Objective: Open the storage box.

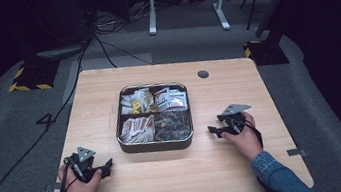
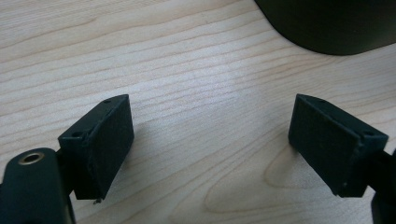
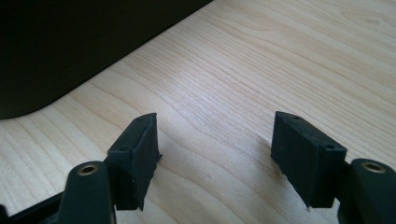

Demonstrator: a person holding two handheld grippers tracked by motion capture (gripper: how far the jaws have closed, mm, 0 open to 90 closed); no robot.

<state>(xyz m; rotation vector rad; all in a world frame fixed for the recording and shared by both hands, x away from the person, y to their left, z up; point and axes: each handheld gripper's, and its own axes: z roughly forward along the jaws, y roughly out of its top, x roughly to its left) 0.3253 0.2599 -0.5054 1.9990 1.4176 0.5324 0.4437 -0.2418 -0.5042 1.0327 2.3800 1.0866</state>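
Observation:
A dark metal tin [image 1: 157, 146] with four compartments sits in the middle of the wooden table [image 1: 179, 173]; packets and sachets fill the compartments. My left gripper [image 1: 108, 166] rests on the table near the front left, just left of the tin's near corner, jaws open with only bare wood between them [image 2: 210, 140]. The tin's dark wall [image 2: 327, 23] shows at the top right of the left gripper view. My right gripper [image 1: 215, 131] lies on the table to the right of the tin, open and empty [image 3: 215, 149]. The tin's side [image 3: 70, 42] looms at the upper left of the right gripper view.
A small dark round grommet [image 1: 203, 74] is set in the table at the back right. Cables [image 1: 101, 45] and a white stand's legs [image 1: 186, 8] lie on the grey floor beyond the table. Bare wood stretches along the front edge between both hands.

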